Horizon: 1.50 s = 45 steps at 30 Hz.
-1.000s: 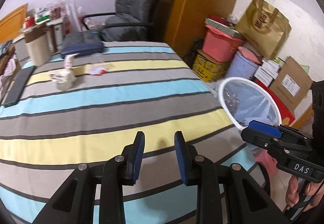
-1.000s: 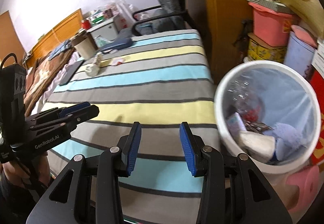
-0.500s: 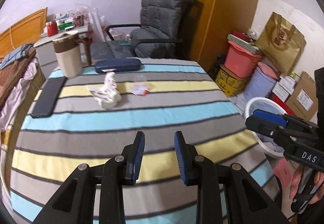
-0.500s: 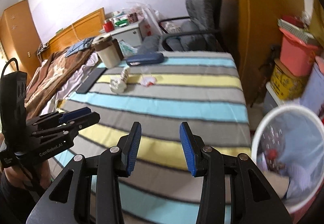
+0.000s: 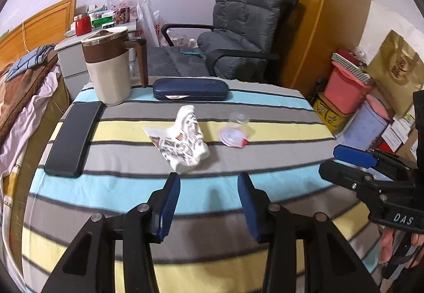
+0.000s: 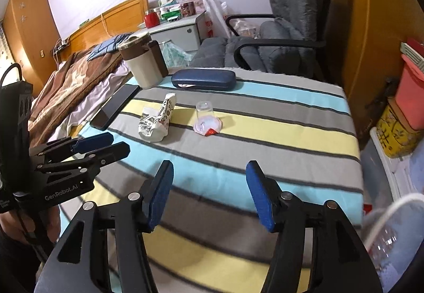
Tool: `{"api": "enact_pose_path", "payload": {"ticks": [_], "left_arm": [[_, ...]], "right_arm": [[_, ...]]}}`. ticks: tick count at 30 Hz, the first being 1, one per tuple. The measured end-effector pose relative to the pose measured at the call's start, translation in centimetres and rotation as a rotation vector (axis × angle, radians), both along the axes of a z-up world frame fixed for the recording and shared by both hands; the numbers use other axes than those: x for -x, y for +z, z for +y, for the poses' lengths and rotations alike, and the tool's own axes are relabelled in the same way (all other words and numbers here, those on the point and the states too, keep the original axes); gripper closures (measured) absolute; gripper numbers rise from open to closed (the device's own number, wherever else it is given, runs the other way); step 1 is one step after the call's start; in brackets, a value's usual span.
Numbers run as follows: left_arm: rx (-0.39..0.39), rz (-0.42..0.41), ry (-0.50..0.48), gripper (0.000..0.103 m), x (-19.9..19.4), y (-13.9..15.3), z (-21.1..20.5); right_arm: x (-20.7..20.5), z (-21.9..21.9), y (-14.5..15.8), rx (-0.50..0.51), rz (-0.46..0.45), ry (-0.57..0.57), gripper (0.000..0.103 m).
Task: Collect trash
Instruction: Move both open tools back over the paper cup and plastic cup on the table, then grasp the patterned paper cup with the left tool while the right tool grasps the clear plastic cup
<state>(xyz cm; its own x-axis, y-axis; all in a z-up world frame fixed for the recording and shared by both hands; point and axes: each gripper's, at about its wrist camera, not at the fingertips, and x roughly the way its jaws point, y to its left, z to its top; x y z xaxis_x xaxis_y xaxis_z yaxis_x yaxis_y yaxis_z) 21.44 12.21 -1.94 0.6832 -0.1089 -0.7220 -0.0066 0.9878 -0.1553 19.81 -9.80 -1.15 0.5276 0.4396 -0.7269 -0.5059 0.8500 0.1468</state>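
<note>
A crumpled printed paper wrapper (image 5: 182, 140) lies on the striped table, also in the right wrist view (image 6: 157, 119). Beside it to the right lies a small clear plastic cup with its peeled red-and-white lid (image 5: 233, 134), also seen in the right wrist view (image 6: 206, 120). My left gripper (image 5: 208, 187) is open and empty, just short of the wrapper. My right gripper (image 6: 209, 173) is open and empty, nearer the table's front edge. The white trash bin (image 6: 392, 216) shows at the lower right of the right wrist view.
A beige-and-brown jug (image 5: 108, 67), a blue glasses case (image 5: 190, 88) and a black phone (image 5: 73, 138) sit at the table's far and left side. A grey chair (image 5: 238, 35) stands behind. Boxes and tubs (image 5: 349, 88) crowd the floor at the right.
Both grippers have swung from the bin toward the far end of the table and moved closer to the wrapper and cup. Their jaws have opened wider.
</note>
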Motion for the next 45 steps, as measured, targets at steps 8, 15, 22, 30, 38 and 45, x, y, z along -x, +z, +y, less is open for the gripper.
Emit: {"api": "enact_pose_path", "payload": {"ticks": [8, 15, 22, 30, 38, 45], "left_arm": [[-0.003, 0.011, 0.026, 0.055, -4.3, -1.4, 0.6], [-0.025, 0.049, 0.043, 0.068, -6.9, -3.4, 0.9], [-0.026, 0.047, 0.048, 0.082, -6.0, -3.7, 1.6], [0.0, 0.032, 0.074, 0.082, -4.6, -2.9, 3.0], [0.01, 0.038, 0.084, 0.082, -4.2, -3.1, 3.7], [0.007, 0.033, 0.082, 0.082, -3.8, -2.8, 3.4]], "right_arm": [[-2.8, 1.0, -1.0, 0.006, 0.037, -0.003, 0.044], [-4.2, 0.9, -1.5, -0.012, 0.056, -0.017, 0.044], [-5.4, 2.0, -2.2, -0.007, 0.066, 0.0, 0.044], [-7.3, 4.0, -2.5, 0.007, 0.055, 0.021, 0.044], [-8.1, 5.5, -3.6, 0.038, 0.059, 0.047, 0.073], [-7.1, 4.5, -3.0, 0.022, 0.045, 0.037, 0.074]]}}
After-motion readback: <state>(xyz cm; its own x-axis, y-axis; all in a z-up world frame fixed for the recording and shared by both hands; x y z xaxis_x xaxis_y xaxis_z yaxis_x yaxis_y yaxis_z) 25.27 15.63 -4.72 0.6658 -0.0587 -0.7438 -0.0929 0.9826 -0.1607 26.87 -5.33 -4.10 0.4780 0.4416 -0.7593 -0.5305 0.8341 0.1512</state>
